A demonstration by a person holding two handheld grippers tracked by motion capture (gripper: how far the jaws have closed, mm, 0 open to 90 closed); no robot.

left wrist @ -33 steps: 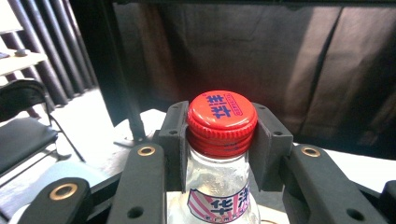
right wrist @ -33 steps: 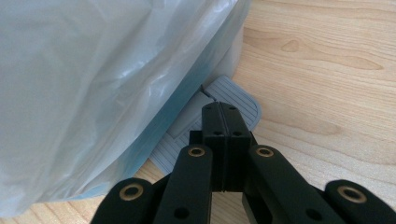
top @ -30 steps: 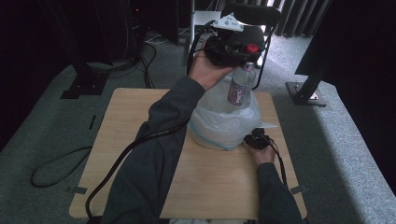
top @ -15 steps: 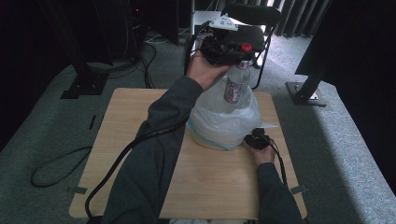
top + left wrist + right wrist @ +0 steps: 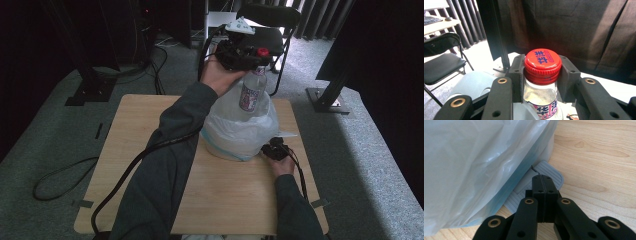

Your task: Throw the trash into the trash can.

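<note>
A clear bottle [image 5: 251, 92] with a red cap [image 5: 542, 62] and a pink label hangs upright over a bin lined with a pale plastic bag [image 5: 240, 130]. My left gripper [image 5: 245, 52] is shut on the bottle's neck just under the cap, with a jaw on each side in the left gripper view [image 5: 542, 75]. At the bin's near right foot, my right gripper [image 5: 275, 150] is shut. Its tips [image 5: 543, 180] rest on the bin's grey ribbed pedal [image 5: 555, 178], beside the bag [image 5: 474, 170].
The bin stands at the middle right of a wooden table [image 5: 150, 140]. A black folding chair [image 5: 270, 25] stands beyond the far edge, a dark stand base [image 5: 327, 100] is on the floor at right, and cables [image 5: 60, 175] lie on the carpet at left.
My left gripper has shifted slightly to the left with the bottle, still above the bin. The right gripper has stayed on the pedal.
</note>
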